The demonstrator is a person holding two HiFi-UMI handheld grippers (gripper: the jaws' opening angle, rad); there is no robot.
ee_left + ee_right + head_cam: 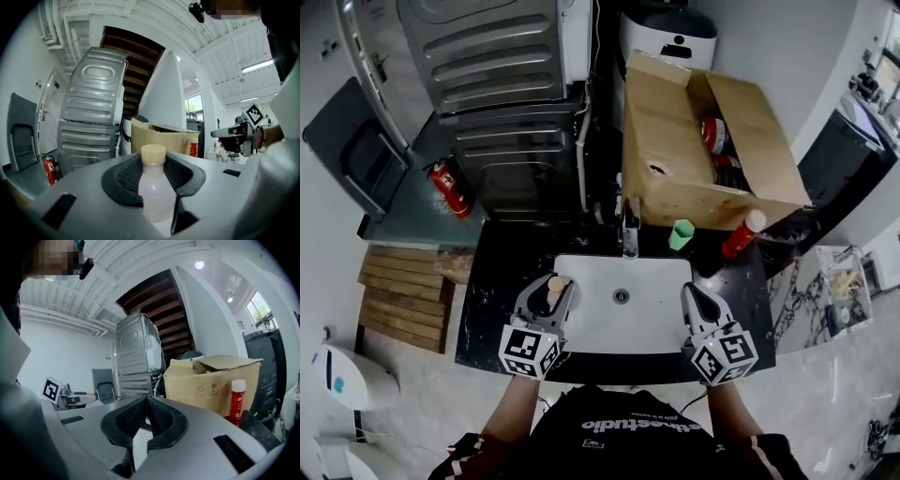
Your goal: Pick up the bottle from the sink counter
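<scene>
A small milky-white bottle [153, 192] with a beige cap [554, 283] stands upright between the jaws of my left gripper [154, 180], which is shut on its body. In the head view that gripper [551, 292] is lifted over the left edge of the white sink [647, 319], and most of the bottle is hidden by the jaws. My right gripper [690, 293] hovers at the sink's right edge. In its own view the right gripper [145, 405] has its jaws pressed together with nothing between them.
A black stone counter [492, 300] surrounds the sink, with a faucet [630, 230] at the back. Behind it stand a green cup [681, 234], a red bottle with a white cap [742, 233] and an open cardboard box [675, 178]. A fire extinguisher [450, 187] lies far left.
</scene>
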